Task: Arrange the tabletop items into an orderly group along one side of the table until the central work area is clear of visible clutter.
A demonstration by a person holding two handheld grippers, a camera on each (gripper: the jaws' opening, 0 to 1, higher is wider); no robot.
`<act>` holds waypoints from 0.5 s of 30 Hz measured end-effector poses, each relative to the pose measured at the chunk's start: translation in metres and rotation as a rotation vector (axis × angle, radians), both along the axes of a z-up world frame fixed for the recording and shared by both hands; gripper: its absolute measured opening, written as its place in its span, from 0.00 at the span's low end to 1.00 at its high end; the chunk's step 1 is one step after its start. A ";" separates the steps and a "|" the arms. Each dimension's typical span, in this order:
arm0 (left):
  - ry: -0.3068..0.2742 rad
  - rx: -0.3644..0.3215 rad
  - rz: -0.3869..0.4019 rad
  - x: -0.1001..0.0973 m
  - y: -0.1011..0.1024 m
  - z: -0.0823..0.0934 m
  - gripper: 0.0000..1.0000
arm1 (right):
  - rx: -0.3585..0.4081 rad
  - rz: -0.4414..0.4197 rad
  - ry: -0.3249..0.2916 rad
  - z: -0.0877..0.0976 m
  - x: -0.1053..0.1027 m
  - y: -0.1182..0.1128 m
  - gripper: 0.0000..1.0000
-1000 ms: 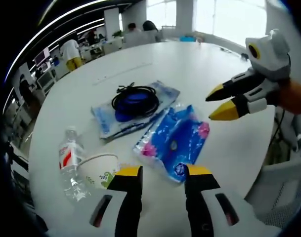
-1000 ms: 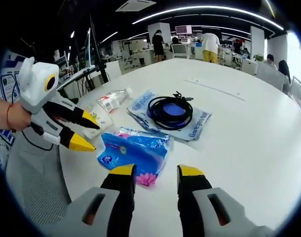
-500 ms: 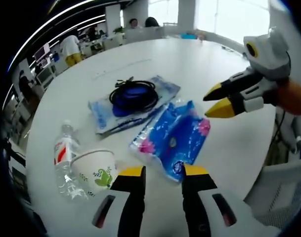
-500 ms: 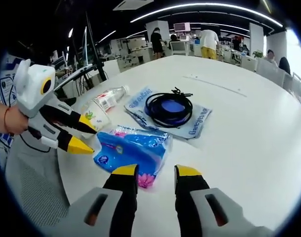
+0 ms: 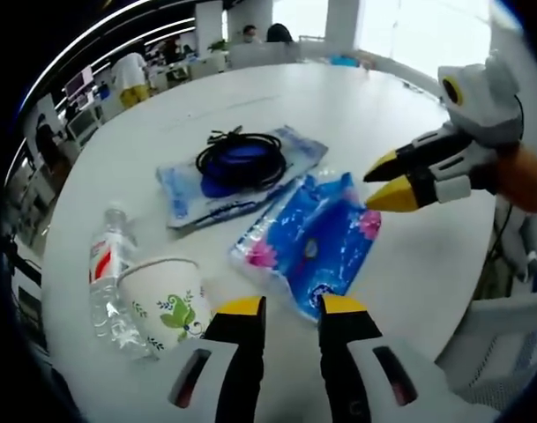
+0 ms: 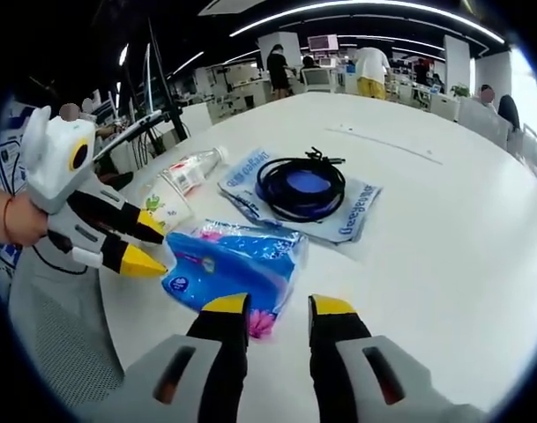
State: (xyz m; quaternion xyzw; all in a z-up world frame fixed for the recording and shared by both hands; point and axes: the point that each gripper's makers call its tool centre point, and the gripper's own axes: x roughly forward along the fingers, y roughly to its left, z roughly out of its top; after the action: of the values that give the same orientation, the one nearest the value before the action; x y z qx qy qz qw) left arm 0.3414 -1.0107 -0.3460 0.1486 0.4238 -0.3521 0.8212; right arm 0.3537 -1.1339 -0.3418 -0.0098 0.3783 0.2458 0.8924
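In the left gripper view, going left to right, a clear plastic water bottle with a red-and-white label (image 5: 108,286) is laid on its side near the edge of the big white round table (image 5: 339,106). Just beside it, probably touching, a white paper cup with a green leaf print (image 5: 167,308) is stood upright. Further along, a pale blue flat plastic pouch (image 5: 237,181) is spread out with a coiled black cable (image 5: 242,163) sat on top of it, and the cable is looped around something dark blue. Right next to that pouch, a bright blue plastic pack with pink flowers printed on it (image 5: 310,247) is laid flat.

The left gripper (image 5: 289,308) is held low just short of the blue pack's near end, jaws slightly parted with only a narrow gap, nothing pinched between them. The right gripper (image 5: 384,181) is seen coming in from the right, its yellow tips slightly apart and nothing in them, hung just over the far corner of the blue pack.

In the right gripper view the right gripper (image 6: 268,307) is parked at the pack's pink-flower end (image 6: 233,269), jaws a little apart and empty too.
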 end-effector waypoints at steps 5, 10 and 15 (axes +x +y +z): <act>0.009 -0.003 0.001 -0.001 -0.002 -0.002 0.15 | 0.003 -0.005 0.006 -0.002 0.001 -0.001 0.21; 0.018 -0.002 0.002 0.000 -0.002 -0.005 0.13 | 0.003 0.000 0.014 -0.005 0.001 0.000 0.19; 0.023 0.001 0.004 -0.001 -0.002 -0.007 0.12 | 0.003 0.002 0.020 -0.007 0.000 0.000 0.17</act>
State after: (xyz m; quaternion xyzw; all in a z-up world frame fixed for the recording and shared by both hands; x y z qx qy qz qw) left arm 0.3403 -1.0132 -0.3531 0.1440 0.4337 -0.3518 0.8170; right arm 0.3533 -1.1334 -0.3485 -0.0064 0.3869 0.2474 0.8883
